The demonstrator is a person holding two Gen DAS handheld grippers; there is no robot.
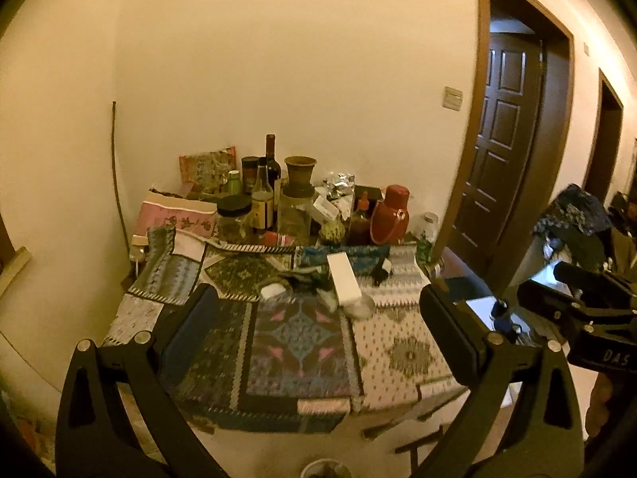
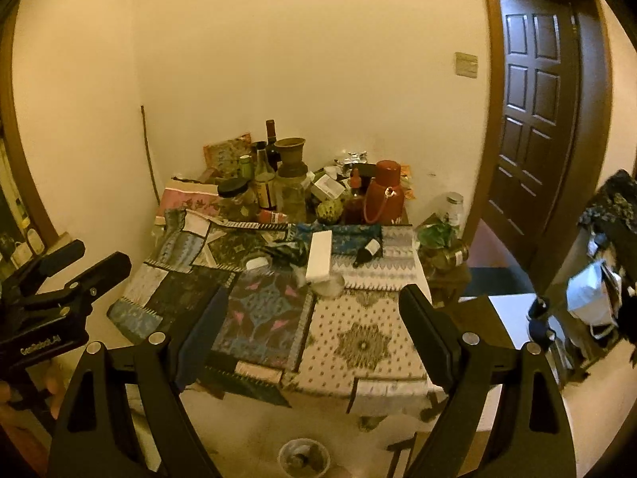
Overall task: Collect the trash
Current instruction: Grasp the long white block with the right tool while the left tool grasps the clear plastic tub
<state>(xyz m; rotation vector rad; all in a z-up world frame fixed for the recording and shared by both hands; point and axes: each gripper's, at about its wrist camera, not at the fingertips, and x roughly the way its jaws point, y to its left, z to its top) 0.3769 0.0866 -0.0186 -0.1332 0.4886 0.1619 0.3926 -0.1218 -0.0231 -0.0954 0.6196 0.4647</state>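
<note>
Evidently the collecting had not yet reached a pick: both hand-held grippers hung in front of a small table (image 1: pixel 402 362) covered in patchwork cloths, short of its near edge. The left gripper (image 1: pixel 318 310) stood with its jaws spread wide and nothing between them. The right gripper (image 2: pixel 314 310) was likewise well open and empty; in the left view it appeared at the far right of the frame.

On the middle of the table lay the likely trash: a long white box (image 1: pixel 343 279) resting at a tilt, a clear plastic cup (image 1: pixel 360 306) tipped over just at its near end, a clear plastic bottle (image 1: pixel 274 291) with a white cap lying on its side to the left, and a small dark dropper bottle (image 2: pixel 367 251) lying to the right. Crumpled foil (image 1: pixel 339 184) sat at the far side among upright bottles, jars and a red flask (image 1: pixel 390 215), which looked like things to keep.

On the floor below the near edge stood a small round bin (image 2: pixel 304 458), some dark rubbish already in it, probably where the trash belonged.

The next move seemed to call for reaching forward over the cloth, lowering one gripper around the cup or the box, closing gently so the thin plastic did not crush or skid, then carrying it back to the bin.
</note>
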